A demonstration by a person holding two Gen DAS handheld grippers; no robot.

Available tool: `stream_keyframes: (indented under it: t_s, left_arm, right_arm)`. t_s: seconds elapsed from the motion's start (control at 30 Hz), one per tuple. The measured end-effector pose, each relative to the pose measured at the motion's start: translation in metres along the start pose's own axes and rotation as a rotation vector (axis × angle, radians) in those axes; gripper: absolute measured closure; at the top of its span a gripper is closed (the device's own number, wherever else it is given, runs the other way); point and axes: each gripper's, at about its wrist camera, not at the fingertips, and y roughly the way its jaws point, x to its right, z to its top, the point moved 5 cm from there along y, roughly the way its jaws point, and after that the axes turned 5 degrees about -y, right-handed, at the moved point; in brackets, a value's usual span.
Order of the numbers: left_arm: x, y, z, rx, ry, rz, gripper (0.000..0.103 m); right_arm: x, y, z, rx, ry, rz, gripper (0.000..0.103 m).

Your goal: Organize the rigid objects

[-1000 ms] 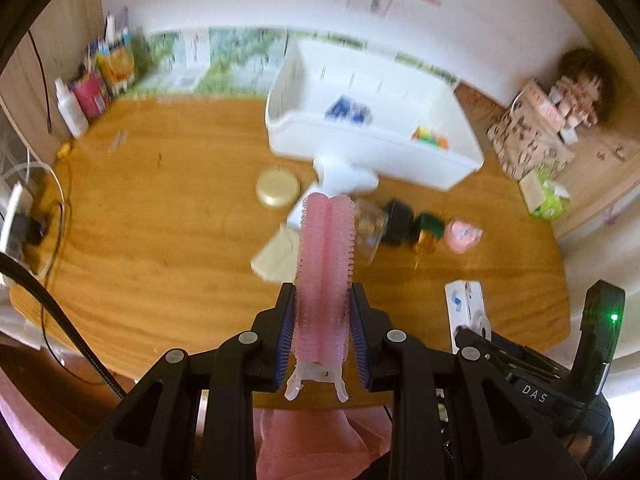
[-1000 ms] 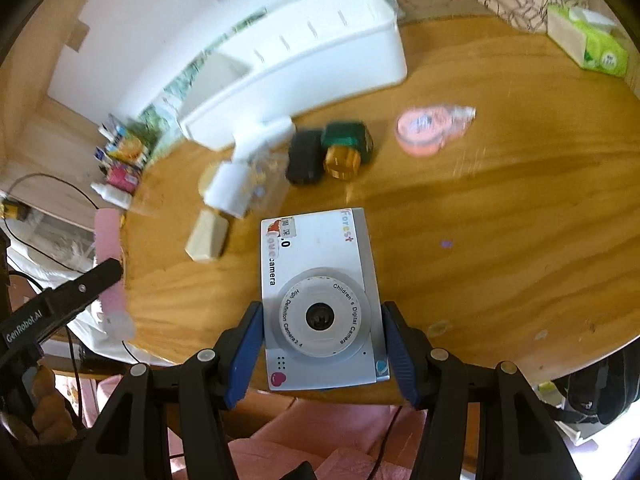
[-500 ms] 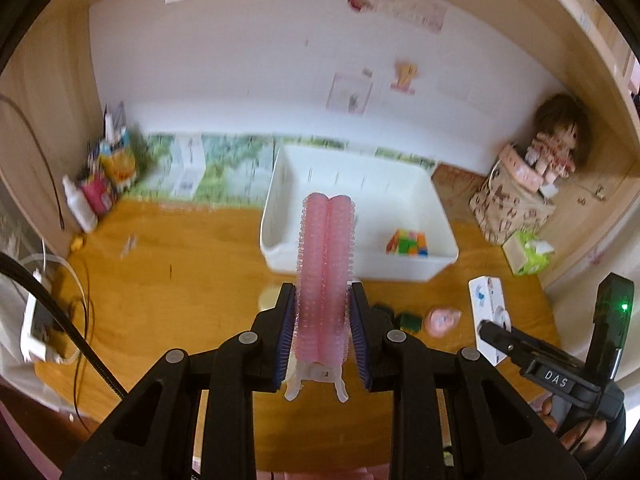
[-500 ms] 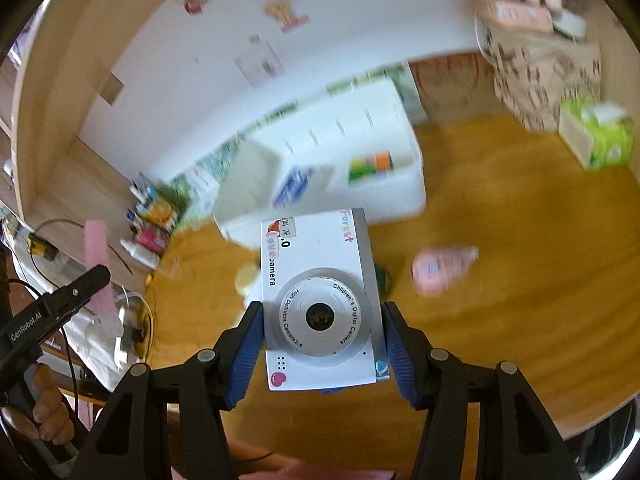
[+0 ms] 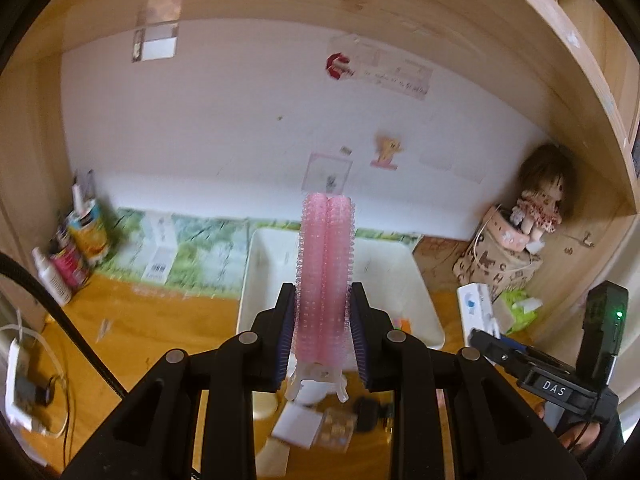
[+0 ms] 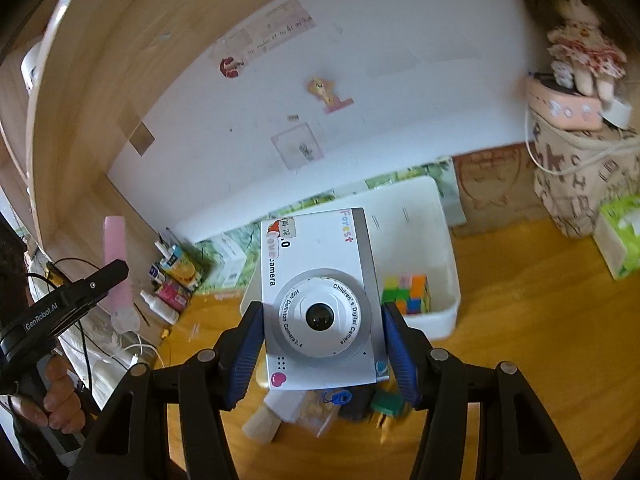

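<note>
My left gripper (image 5: pixel 322 300) is shut on a pink spiky hair roller (image 5: pixel 325 276) and holds it upright, high above the wooden table. My right gripper (image 6: pixel 322 312) is shut on a white children's digital camera (image 6: pixel 320 296), also raised above the table. A white plastic bin (image 5: pixel 400 280) stands behind both; in the right wrist view the bin (image 6: pixel 436 240) holds a coloured cube (image 6: pixel 408 294). The left gripper with the roller shows at the left of the right wrist view (image 6: pixel 116 276). The right gripper with the camera shows at the right of the left wrist view (image 5: pixel 480 312).
Several small objects (image 5: pixel 332 424) lie on the table below the grippers, among them a clear box, a black item and a green bottle (image 6: pixel 386 404). Bottles and cartons (image 5: pixel 76 248) stand at the back left. A doll (image 5: pixel 540 200), a patterned bag and a tissue pack (image 6: pixel 620 232) are at the right.
Both grippers have lifted higher and tilted up with their objects still held. The table has dropped low in view and the bin now sits right behind the roller and camera.
</note>
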Motion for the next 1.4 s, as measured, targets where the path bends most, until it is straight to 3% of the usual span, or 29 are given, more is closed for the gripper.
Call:
stream_keyframes:
  t_s: [0.23, 0.4, 0.83, 1.4]
  left_arm:
    - [0.010, 0.024, 0.011, 0.120, 0.093, -0.101, 0.075]
    - [0.013, 0.043, 0.019, 0.173, 0.109, -0.065, 0.075]
    - [0.003, 0.118, 0.007, 0.065, 0.024, -0.082, 0.075]
    - [-0.009, 0.178, -0.026, -0.127, -0.030, -0.010, 0.073]
  right_arm:
    - [0.012, 0.035, 0.016, 0.018, 0.001, 0.051, 0.045]
    - [0.018, 0.061, 0.026, 0.037, -0.038, 0.064, 0.045]
    - [0.024, 0.115, 0.029, 0.051, -0.147, 0.110, 0.044]
    - [0.031, 0.164, 0.007, -0.118, -0.158, 0.092, 0.044]
